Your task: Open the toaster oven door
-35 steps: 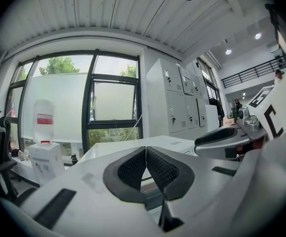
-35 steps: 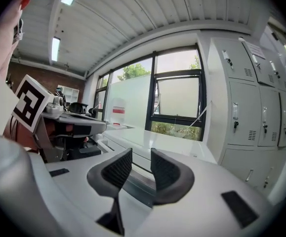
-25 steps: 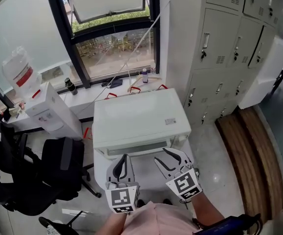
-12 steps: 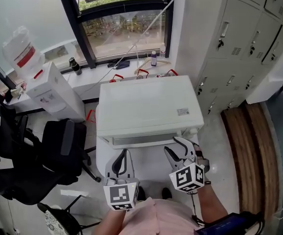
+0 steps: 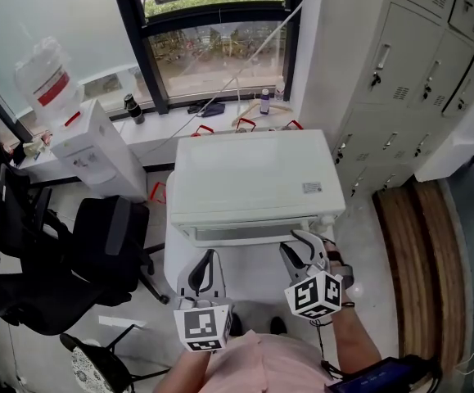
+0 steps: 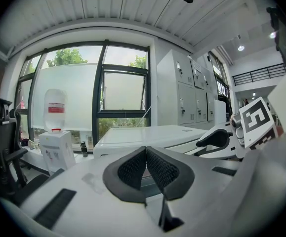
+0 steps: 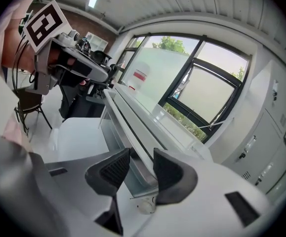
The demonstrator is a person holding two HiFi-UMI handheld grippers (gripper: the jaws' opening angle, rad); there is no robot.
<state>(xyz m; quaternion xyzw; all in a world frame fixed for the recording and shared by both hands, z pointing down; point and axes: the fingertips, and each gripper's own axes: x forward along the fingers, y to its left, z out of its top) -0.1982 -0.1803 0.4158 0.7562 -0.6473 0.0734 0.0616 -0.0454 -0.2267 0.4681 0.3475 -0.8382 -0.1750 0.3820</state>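
Note:
A white toaster oven (image 5: 253,182) stands on a small white table (image 5: 249,275), with its door handle (image 5: 245,234) along the front edge facing me. My right gripper (image 5: 300,248) is at the right end of that handle. In the right gripper view the handle bar (image 7: 128,132) runs between the open jaws of the right gripper (image 7: 142,169); one pad (image 7: 168,171) lies close to it. My left gripper (image 5: 204,270) hangs over the table in front of the oven, apart from it. In the left gripper view its pads (image 6: 133,169) meet with nothing between them, and the oven (image 6: 147,134) lies beyond.
A water dispenser (image 5: 89,150) and a black office chair (image 5: 97,252) stand to the left. Grey lockers (image 5: 400,72) fill the right side, with a wooden strip (image 5: 417,252) on the floor. Small bottles (image 5: 265,101) sit on the window sill behind the oven.
The right gripper has moved up to the right end of the oven's front edge. The head view has shifted, so the oven sits lower and nearer. The left gripper stays shut.

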